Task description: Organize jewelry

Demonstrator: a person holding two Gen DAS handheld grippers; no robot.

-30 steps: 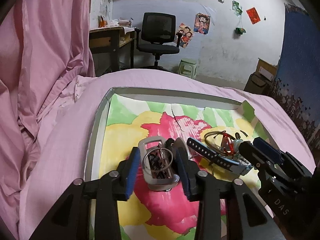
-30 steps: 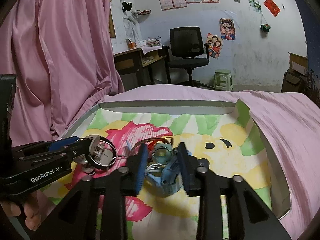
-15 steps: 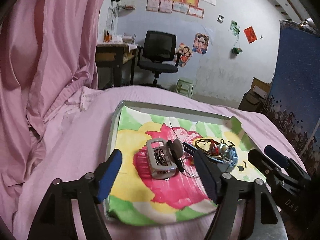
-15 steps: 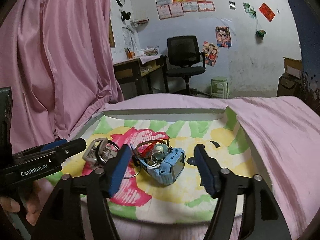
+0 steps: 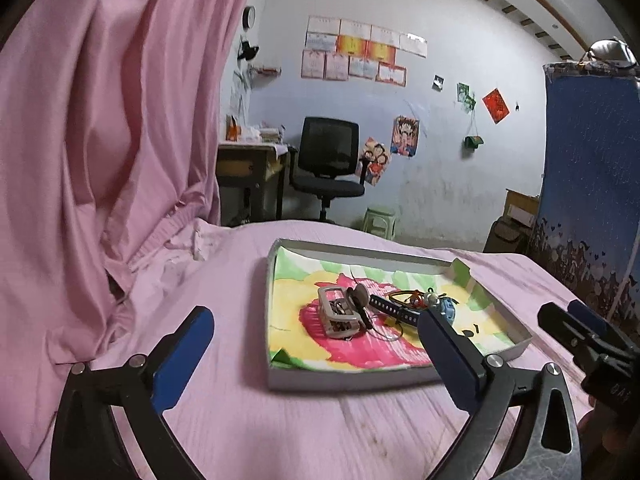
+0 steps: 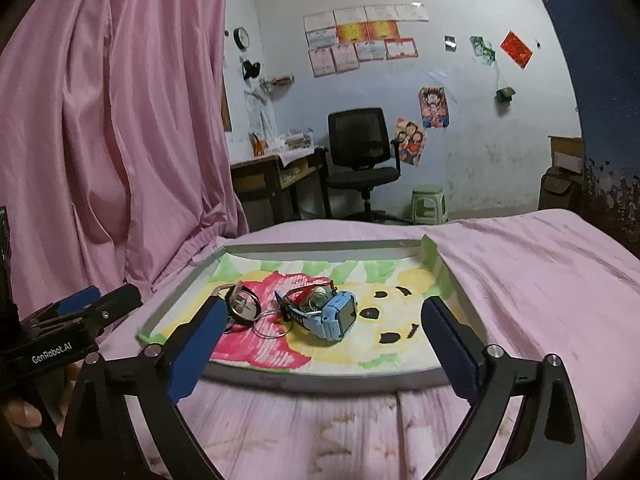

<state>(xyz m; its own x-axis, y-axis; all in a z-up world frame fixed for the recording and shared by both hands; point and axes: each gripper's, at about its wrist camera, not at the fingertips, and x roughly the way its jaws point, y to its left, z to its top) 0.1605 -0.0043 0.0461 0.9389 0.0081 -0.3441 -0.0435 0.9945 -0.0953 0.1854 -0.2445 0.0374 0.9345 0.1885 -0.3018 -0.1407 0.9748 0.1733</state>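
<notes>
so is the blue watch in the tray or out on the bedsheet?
In. The blue watch lies on the painted liner inside the tray, next to the metal buckle; both grippers are open and clear of it.

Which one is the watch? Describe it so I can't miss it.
Look in the shallow tray with the painted flower lining on the pink bed. The watch lies near the middle, right of the metal buckle. It is the only light blue, chunky thing there.

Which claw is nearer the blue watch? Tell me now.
Right, by a little. The right claw is open just short of the blue watch, facing it. The left claw is open too, facing the metal buckle, with the watch off to its right.
</notes>
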